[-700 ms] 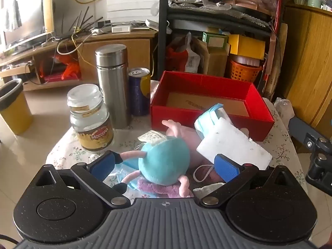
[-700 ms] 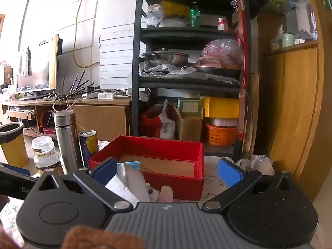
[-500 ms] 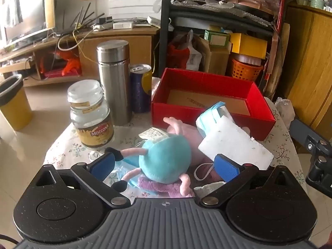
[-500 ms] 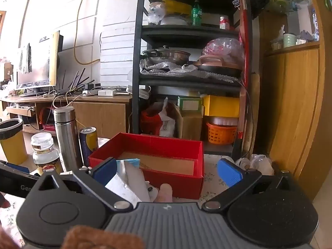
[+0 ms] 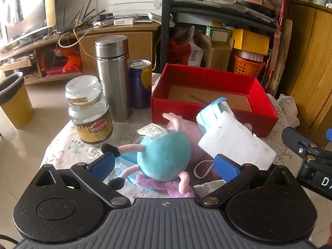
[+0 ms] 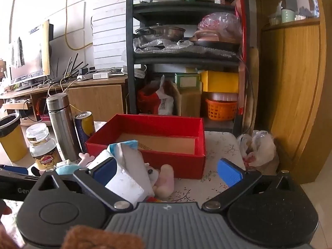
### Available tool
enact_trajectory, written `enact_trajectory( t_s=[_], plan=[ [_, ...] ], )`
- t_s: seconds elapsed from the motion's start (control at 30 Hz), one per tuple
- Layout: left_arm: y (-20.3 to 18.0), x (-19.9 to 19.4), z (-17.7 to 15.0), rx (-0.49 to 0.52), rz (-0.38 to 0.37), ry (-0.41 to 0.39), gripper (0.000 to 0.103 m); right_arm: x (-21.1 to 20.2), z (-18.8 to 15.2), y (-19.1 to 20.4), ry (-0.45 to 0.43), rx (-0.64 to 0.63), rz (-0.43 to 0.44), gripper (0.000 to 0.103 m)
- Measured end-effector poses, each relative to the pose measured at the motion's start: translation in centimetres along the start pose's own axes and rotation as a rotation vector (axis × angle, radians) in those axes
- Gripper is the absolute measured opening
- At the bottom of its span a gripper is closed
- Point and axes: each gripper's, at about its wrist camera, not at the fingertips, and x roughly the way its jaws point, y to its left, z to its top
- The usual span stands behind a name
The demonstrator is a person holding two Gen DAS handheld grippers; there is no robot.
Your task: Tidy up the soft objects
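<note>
A pink plush toy in a teal dress (image 5: 166, 155) lies on the flowered tablecloth (image 5: 68, 145), between the wide-spread pads of my open left gripper (image 5: 164, 166); neither pad touches it. A white foam sponge (image 5: 230, 141) wrapped with a blue face mask (image 5: 209, 108) leans over the plush, in front of the red box (image 5: 207, 108), which holds only a brown cardboard bottom. My right gripper (image 6: 166, 171) stands open and higher; the sponge (image 6: 126, 172) lies by its left pad, and the plush's pink foot (image 6: 165, 180) shows below the red box (image 6: 157, 157).
A Moccona glass jar (image 5: 89, 112), a steel flask (image 5: 114, 76) and a blue-yellow can (image 5: 140, 83) stand left of the box. A plastic bag (image 6: 257, 147) sits at the table's right edge. A yellow bin (image 5: 12, 99) stands on the floor; shelves and a wooden cabinet are behind.
The left gripper has moved slightly forward and lower over the plush. The right gripper has tilted down toward the table, so the sponge and box show larger.
</note>
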Motion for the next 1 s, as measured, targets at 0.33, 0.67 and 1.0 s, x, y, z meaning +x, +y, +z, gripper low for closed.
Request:
enact_trajectory(
  t_s=[0.33, 0.67, 1.0],
  plan=[
    [0.10, 0.02, -0.02, -0.009, 0.009, -0.007, 0.097, 0.28, 0.06, -0.01, 0.019, 0.028, 0.004, 0.079],
    [0.03, -0.17, 0.11, -0.010, 0.016, -0.024, 0.097, 0.16, 0.04, 0.00, 0.009, 0.027, 0.001, 0.079],
    [0.40, -0.32, 0.22, -0.031, 0.008, -0.034, 0.097, 0.21, -0.02, -0.04, 0.010, 0.021, -0.020, 0.079]
  ],
)
